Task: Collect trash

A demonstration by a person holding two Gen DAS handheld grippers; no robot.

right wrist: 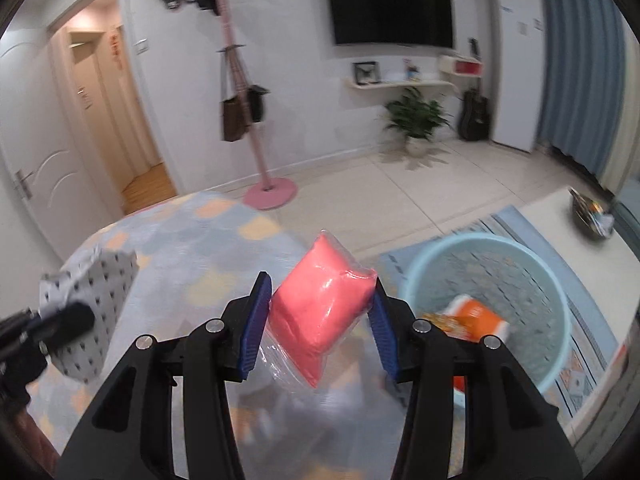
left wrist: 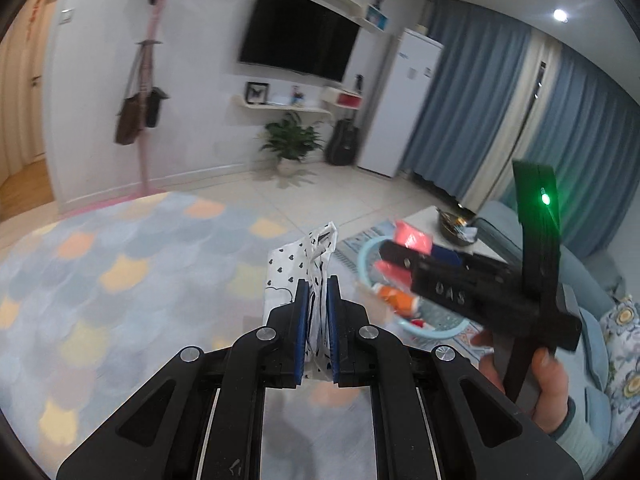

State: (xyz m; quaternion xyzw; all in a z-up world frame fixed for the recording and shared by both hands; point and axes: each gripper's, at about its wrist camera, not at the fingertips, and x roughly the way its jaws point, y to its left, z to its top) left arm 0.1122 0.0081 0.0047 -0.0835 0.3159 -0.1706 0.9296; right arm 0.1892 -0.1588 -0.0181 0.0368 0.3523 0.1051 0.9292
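My left gripper (left wrist: 317,296) is shut on a white plastic bag with black heart prints (left wrist: 298,264) and holds it up above the rug. The same bag shows at the left of the right wrist view (right wrist: 94,304). My right gripper (right wrist: 320,300) is shut on a pink packet in clear wrap (right wrist: 320,308), held in the air just left of a light blue basket (right wrist: 560,300). An orange and white wrapper (right wrist: 476,318) lies inside the basket. In the left wrist view the right gripper (left wrist: 394,258) holds the pink packet (left wrist: 412,236) over the basket (left wrist: 444,330).
A pastel patterned rug (left wrist: 100,280) covers the floor. A pink coat stand (right wrist: 266,190) stands by the wall. A white low table (right wrist: 568,220) carries a dark bowl (right wrist: 588,216). A blue sofa with cushions (left wrist: 612,320) is at the right. A potted plant (right wrist: 416,120) stands under the TV.
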